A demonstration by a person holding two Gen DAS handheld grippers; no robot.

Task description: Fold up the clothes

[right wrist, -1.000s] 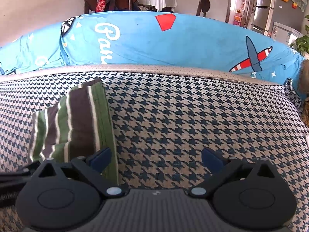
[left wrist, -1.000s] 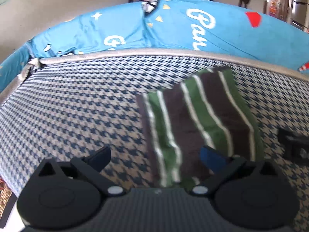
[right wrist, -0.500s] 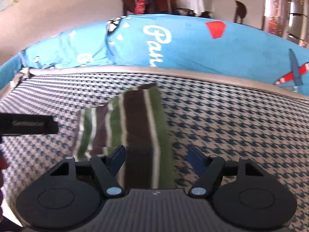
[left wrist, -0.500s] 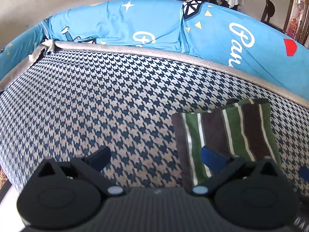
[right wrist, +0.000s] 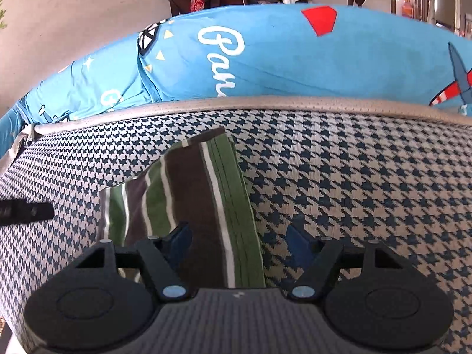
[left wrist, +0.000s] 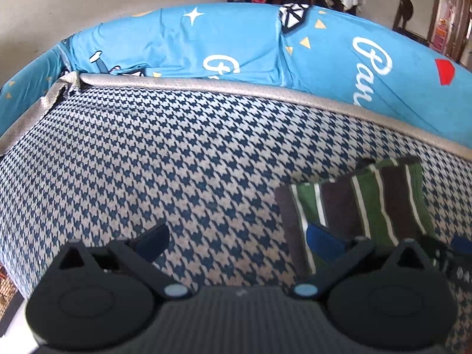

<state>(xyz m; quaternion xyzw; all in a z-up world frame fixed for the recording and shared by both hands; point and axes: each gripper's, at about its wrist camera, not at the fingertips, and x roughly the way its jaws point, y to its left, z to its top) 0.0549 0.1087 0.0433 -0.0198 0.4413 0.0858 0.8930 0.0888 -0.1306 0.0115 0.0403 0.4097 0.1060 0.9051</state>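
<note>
On houndstooth cushion [right wrist: 354, 177]: folded striped garment [right wrist: 206, 191]; right claw [right wrist: 239, 237] released astride it; left claw [left wrist: 236, 239] released.

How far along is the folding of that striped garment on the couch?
Done: the striped garment lies folded into a compact rectangle on the houndstooth cushion. In hand: the open right gripper straddles its near edge, jaws having narrowed. The left gripper hovers open. Left: possibly another fold.

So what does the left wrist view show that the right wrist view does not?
Only the left wrist view shows the open left gripper, over bare checked seat, and a white star on the blue cover. Only the right wrist view shows the right gripper, its jaws apart around the striped cloth's near edge, and a printed airplane. Both show the folded striped cloth on the checked seat and the blue cover.
</note>
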